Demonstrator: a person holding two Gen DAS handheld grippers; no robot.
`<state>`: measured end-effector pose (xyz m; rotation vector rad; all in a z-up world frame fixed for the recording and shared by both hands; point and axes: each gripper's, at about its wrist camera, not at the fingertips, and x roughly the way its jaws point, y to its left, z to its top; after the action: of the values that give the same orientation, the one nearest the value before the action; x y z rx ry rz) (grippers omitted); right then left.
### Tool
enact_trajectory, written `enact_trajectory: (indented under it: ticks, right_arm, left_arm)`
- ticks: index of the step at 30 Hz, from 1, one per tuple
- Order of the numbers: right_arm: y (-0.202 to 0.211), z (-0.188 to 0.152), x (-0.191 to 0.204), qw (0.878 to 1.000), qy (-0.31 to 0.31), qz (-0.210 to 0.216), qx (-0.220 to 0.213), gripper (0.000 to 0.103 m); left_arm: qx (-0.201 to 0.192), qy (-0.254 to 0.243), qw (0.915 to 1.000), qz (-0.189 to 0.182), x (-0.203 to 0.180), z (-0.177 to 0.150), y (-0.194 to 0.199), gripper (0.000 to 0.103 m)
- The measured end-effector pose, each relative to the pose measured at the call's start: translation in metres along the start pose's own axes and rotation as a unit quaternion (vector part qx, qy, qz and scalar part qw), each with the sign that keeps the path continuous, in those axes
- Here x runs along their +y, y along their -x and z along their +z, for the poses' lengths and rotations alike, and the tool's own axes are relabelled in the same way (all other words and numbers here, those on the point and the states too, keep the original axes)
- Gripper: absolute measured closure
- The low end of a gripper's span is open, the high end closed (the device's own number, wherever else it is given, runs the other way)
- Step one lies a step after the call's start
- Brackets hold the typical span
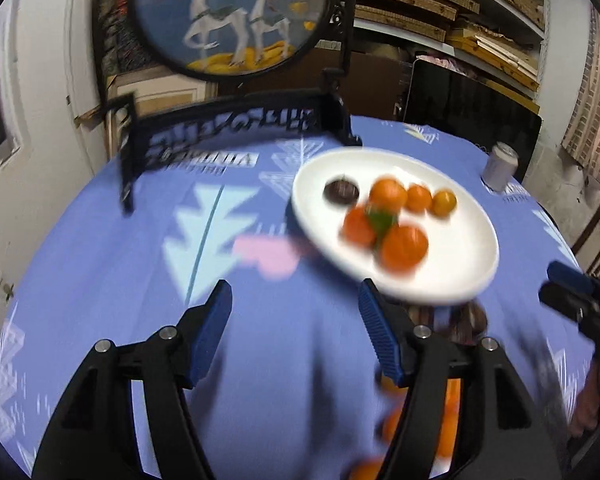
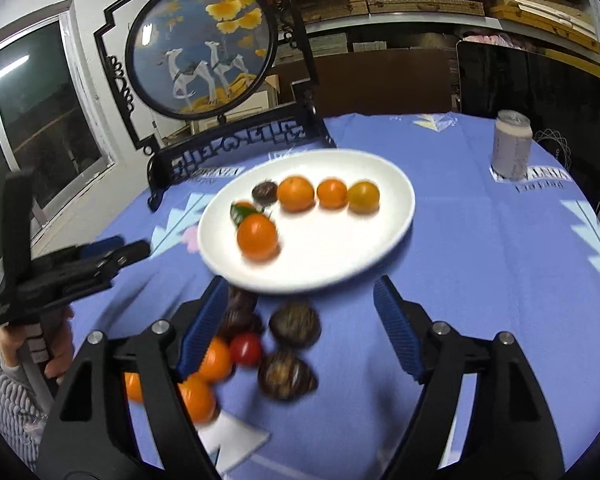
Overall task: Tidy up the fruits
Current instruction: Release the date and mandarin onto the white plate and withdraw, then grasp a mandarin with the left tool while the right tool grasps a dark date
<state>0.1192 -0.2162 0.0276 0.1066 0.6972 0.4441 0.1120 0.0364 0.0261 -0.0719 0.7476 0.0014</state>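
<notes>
1. Right gripper (image 2: 300, 332): jaws apart, empty, above loose fruit (image 2: 294, 324) just before the plate (image 2: 384, 248).
2. Left gripper (image 1: 294, 332): jaws apart, empty.
3. Risk: round, clustered fruit may roll; closing could nudge neighbours or the plate rim.

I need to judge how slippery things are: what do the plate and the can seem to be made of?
The plate looks like glazed white ceramic, perhaps melamine: smooth with a soft sheen. The can looks like thin metal, with a silvery rimmed top and pale matte printed sides.
</notes>
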Motion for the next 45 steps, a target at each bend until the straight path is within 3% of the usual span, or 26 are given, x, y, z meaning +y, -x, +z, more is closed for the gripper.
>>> enact_trajectory:
  ticks: [6, 13, 16, 21, 23, 27, 32, 37, 43, 45]
  right_arm:
    - [0.025, -0.033, 0.008, 1.000, 0.010, -0.004, -0.006, 0.023]
    - [0.027, -0.044, 0.007, 1.000, 0.003, -0.005, 0.002, 0.019]
    - [0.025, -0.045, 0.004, 1.000, -0.003, -0.005, 0.007, 0.019]
    - [0.022, -0.045, 0.003, 1.000, -0.005, -0.005, 0.013, 0.018]
    - [0.022, -0.045, 0.003, 1.000, -0.006, -0.006, 0.013, 0.018]
    - [0.021, -0.045, 0.002, 1.000, -0.008, -0.008, 0.015, 0.017]
    - [0.017, -0.047, 0.003, 1.000, -0.003, -0.011, 0.024, 0.017]
    - [0.009, -0.051, 0.009, 0.999, 0.012, -0.020, 0.034, 0.017]
    - [-0.002, -0.057, 0.019, 0.997, 0.045, -0.037, 0.042, 0.018]
    - [-0.006, -0.057, 0.022, 0.997, 0.054, -0.040, 0.046, 0.019]
  left_arm:
    - [-0.011, -0.028, 0.9995, -0.012, -0.001, -0.064, 0.047, 0.037]
    - [0.005, -0.096, 0.9939, -0.054, -0.028, -0.099, 0.063, 0.037]
    - [0.019, -0.096, 0.9927, -0.070, -0.029, -0.099, 0.058, 0.037]
    - [0.094, -0.089, 0.9896, -0.061, -0.032, -0.101, 0.029, 0.037]
    - [0.107, -0.074, 0.9892, -0.068, -0.029, -0.101, 0.023, 0.037]
    - [0.097, -0.042, 0.9908, -0.084, -0.022, -0.096, 0.023, 0.037]
    - [0.088, -0.045, 0.9910, -0.090, -0.026, -0.095, 0.025, 0.043]
    - [0.097, -0.060, 0.9886, -0.098, -0.037, -0.094, 0.020, 0.060]
    - [0.084, -0.027, 0.9912, -0.099, -0.022, -0.091, 0.023, 0.062]
    - [0.074, -0.015, 0.9937, -0.083, -0.014, -0.089, 0.025, 0.062]
